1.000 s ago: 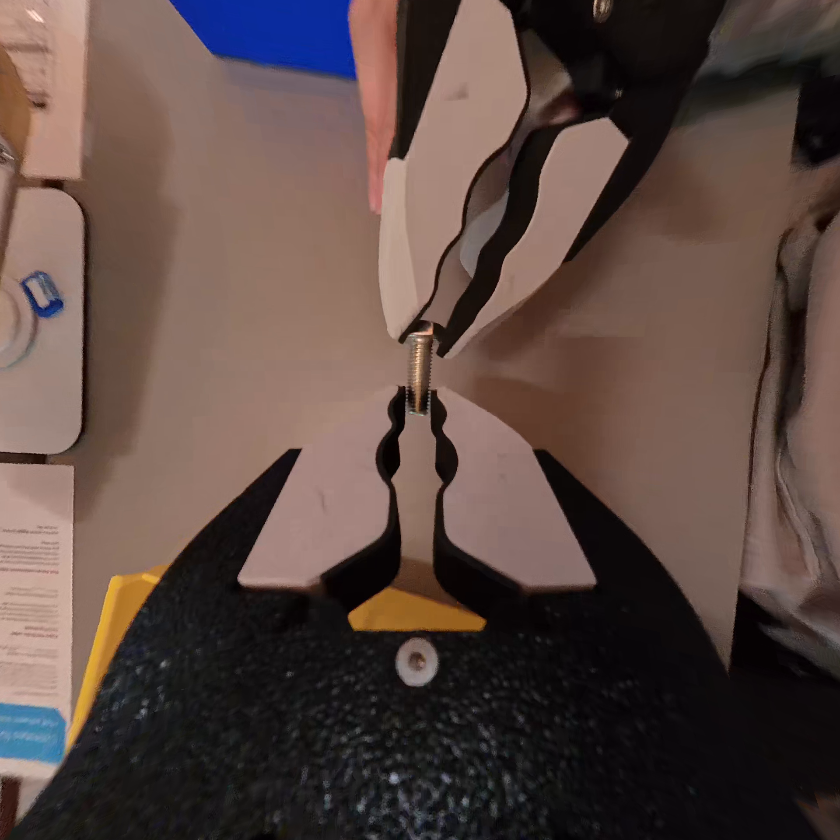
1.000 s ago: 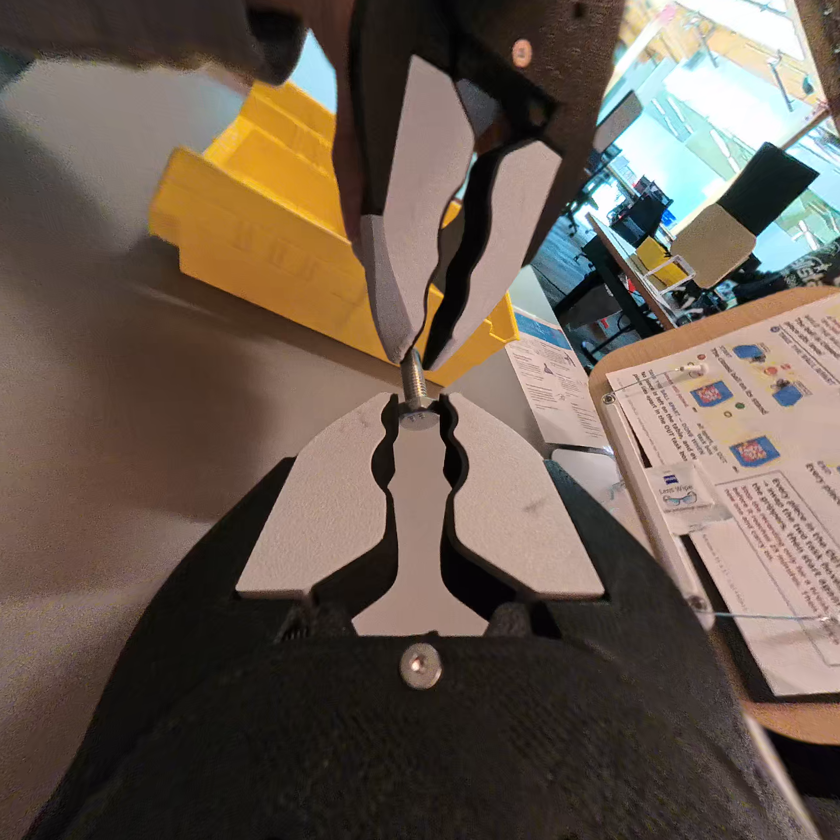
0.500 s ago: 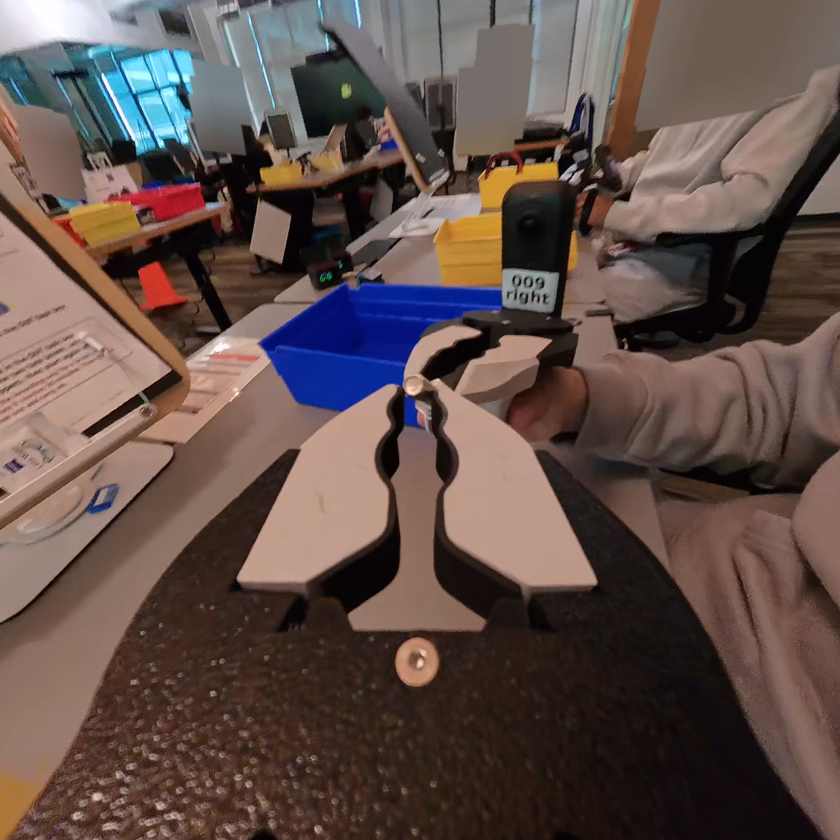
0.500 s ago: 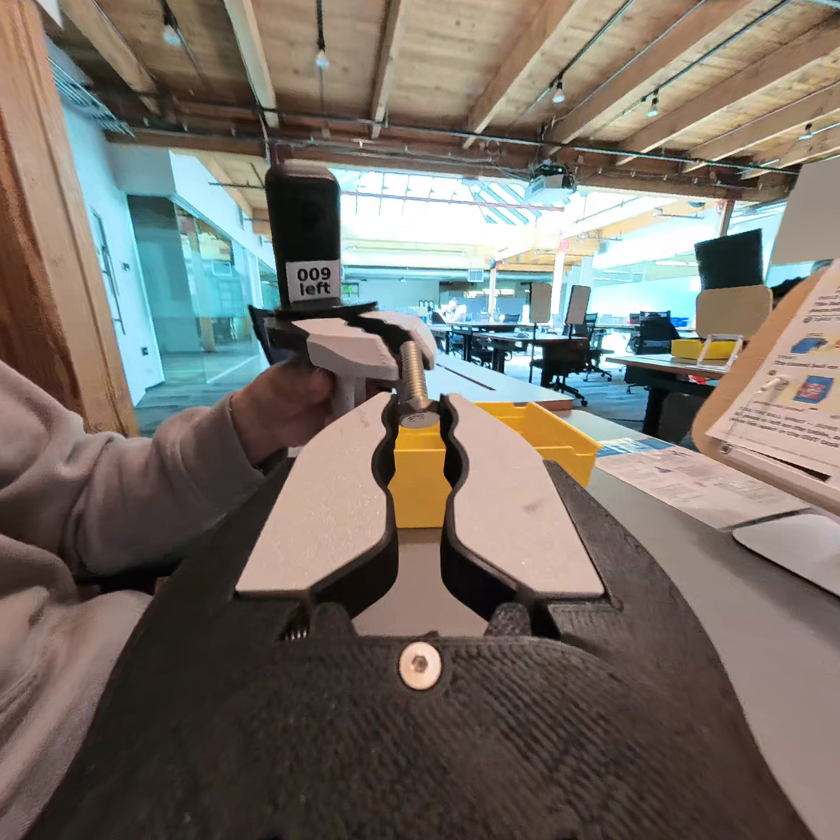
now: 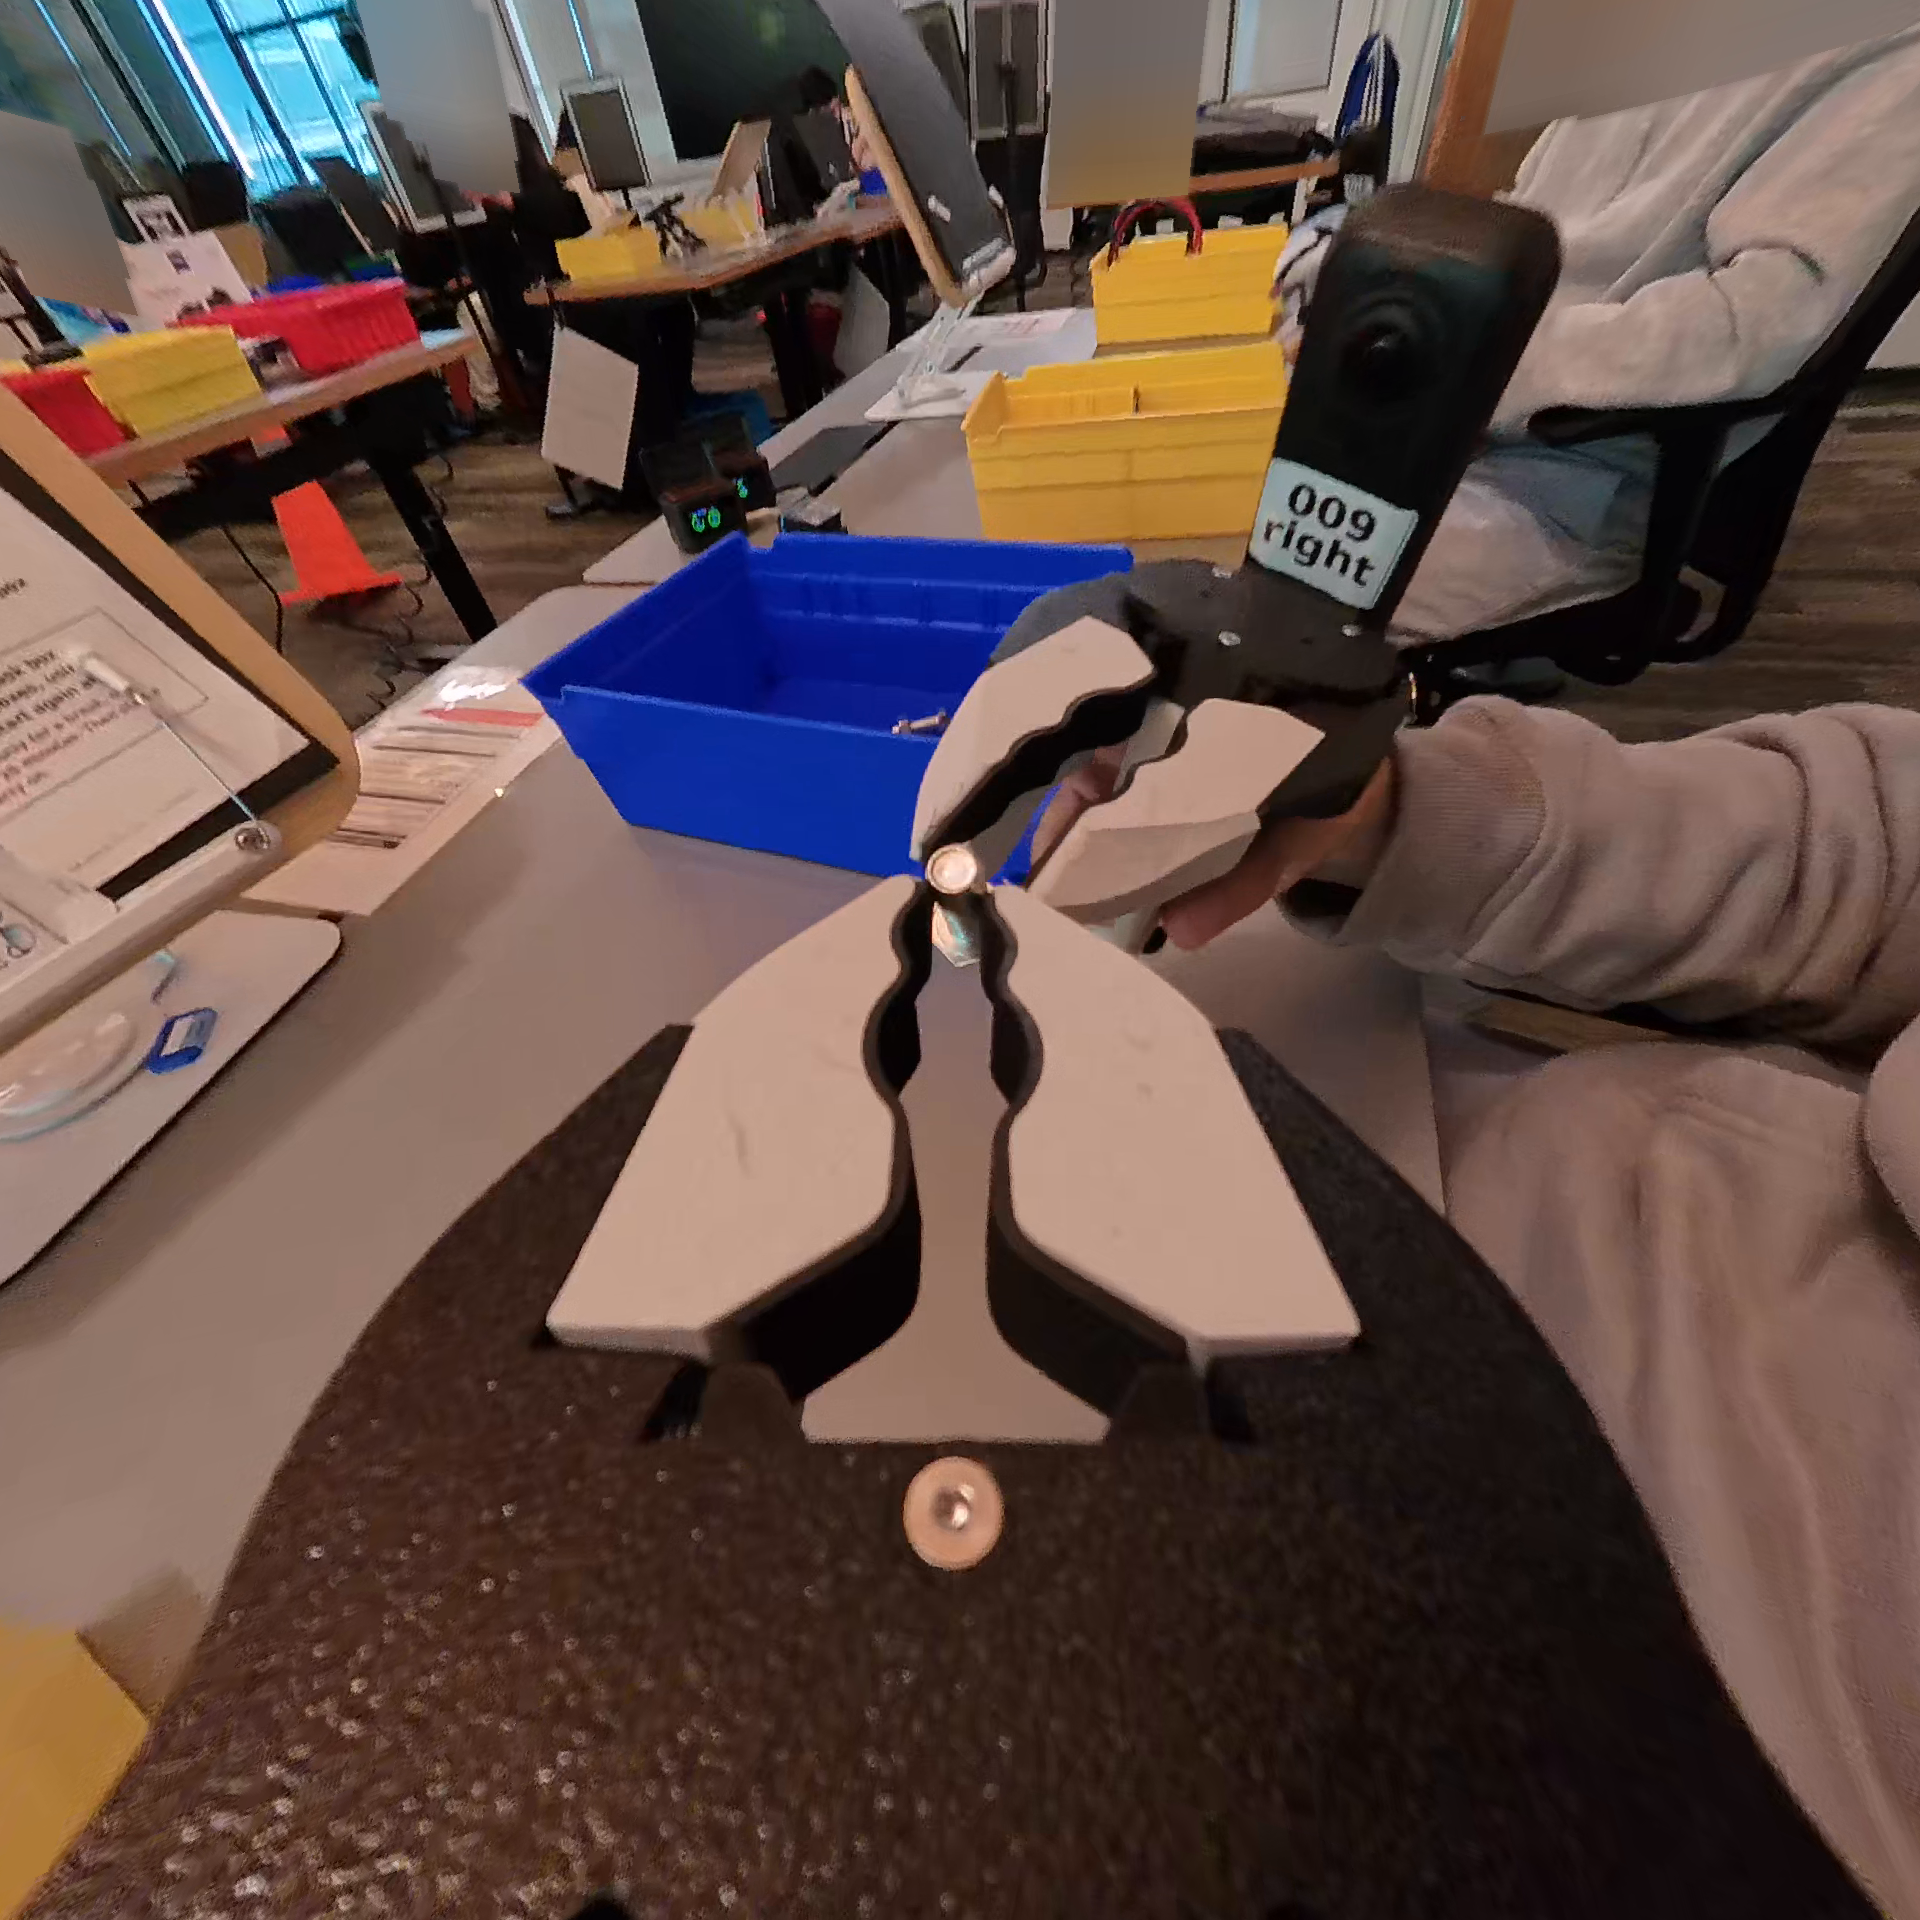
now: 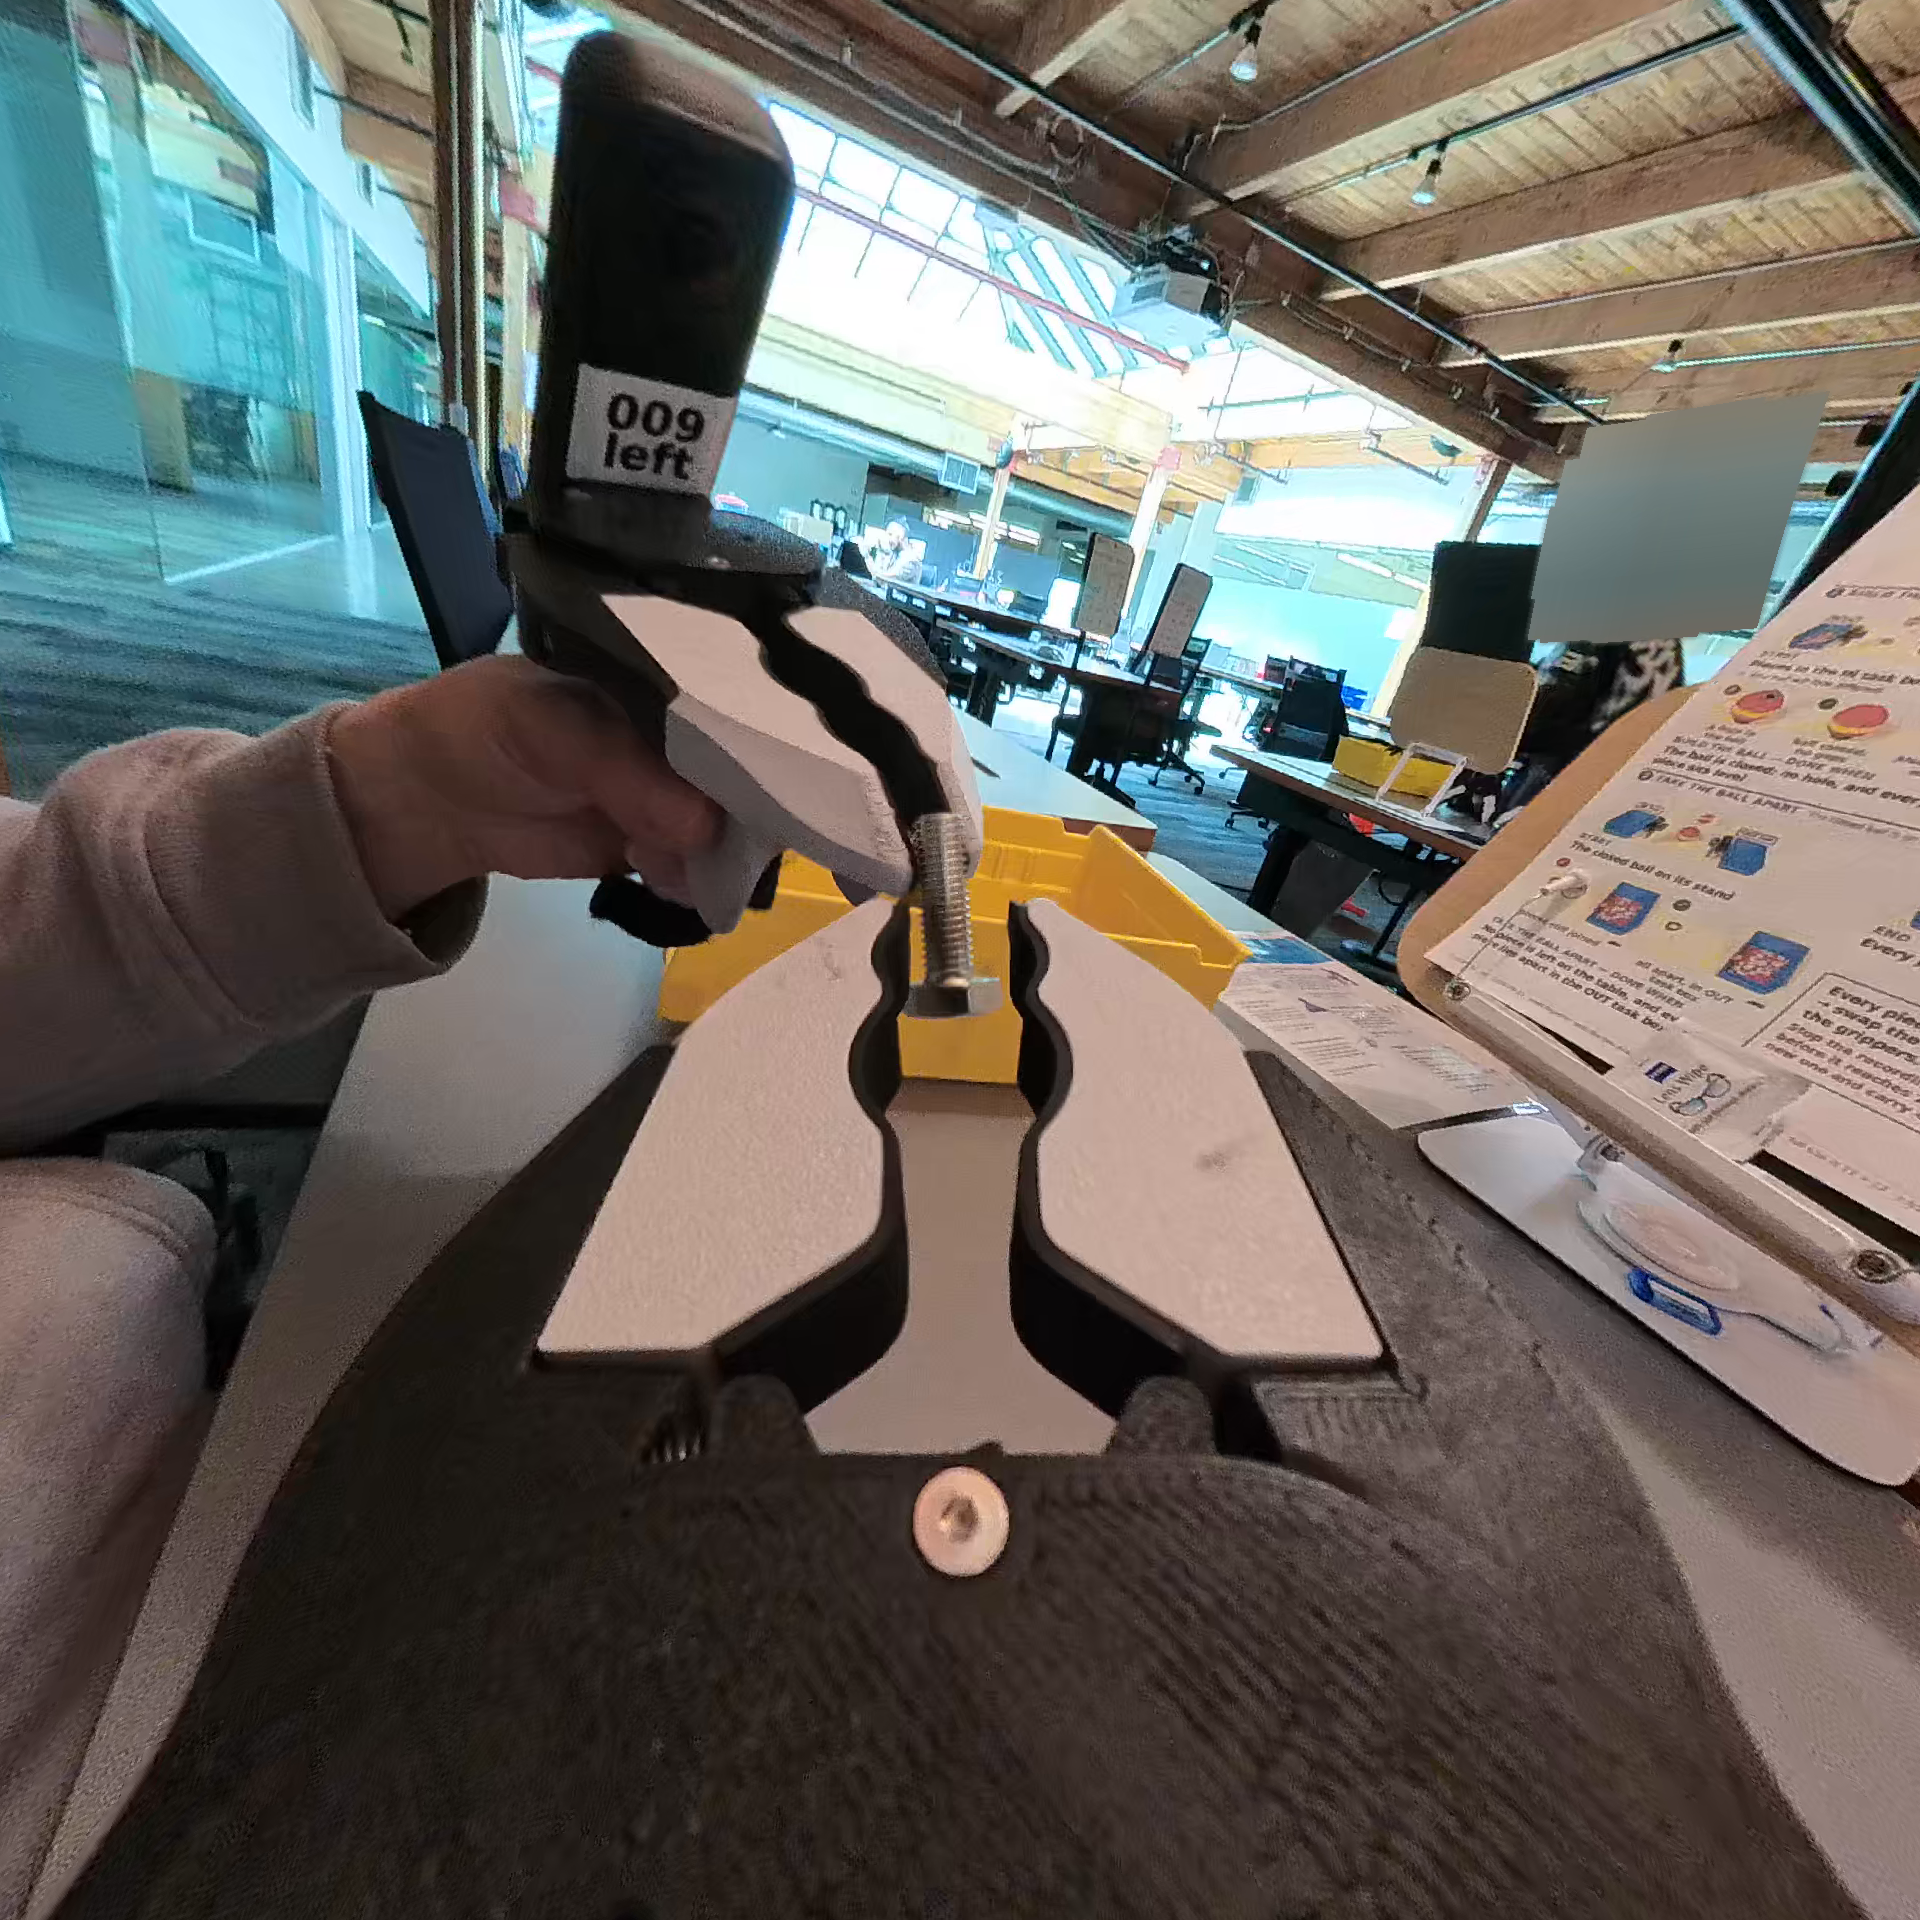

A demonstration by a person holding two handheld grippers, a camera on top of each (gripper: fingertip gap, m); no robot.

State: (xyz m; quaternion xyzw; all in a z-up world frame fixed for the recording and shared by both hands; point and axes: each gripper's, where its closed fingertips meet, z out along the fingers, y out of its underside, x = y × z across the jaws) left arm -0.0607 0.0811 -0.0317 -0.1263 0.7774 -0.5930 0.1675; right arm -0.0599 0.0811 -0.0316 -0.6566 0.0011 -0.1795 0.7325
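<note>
**Bolt gripped at both ends, above the table**

A silver bolt (image 6: 943,914) is held in the air between the two tools, above the grey table (image 5: 468,987). In the right wrist view a yellow bin (image 6: 1143,894) is seen behind it. In the left wrist view a blue bin (image 5: 727,769) lies just beyond it, and a second small bolt (image 5: 920,722) is seen inside that bin.

The left gripper (image 6: 928,836) is clamped on the threaded end, with only its fingertips on the threads. The hex head is seated between the fingertips of the right gripper (image 6: 953,925), which appear to be closed against the flats of the head.

**What could go wrong**
- The bolt is pinched at the very tips on both sides, so little pad is engaged. A slip is judged possible, most of all on the threads.
- If the two tools were tilted out of line, the bolt could be levered out of one grip.
- If the bolt were let go by both, it would likely be dropped onto the table short of either bin, and could roll.

**Orientation**
In the right wrist view the long axis is seen close to upright. The head is at the lower, near end and the threaded end is pointed up towards the left gripper. In the left wrist view the bolt is seen almost end-on.
</note>
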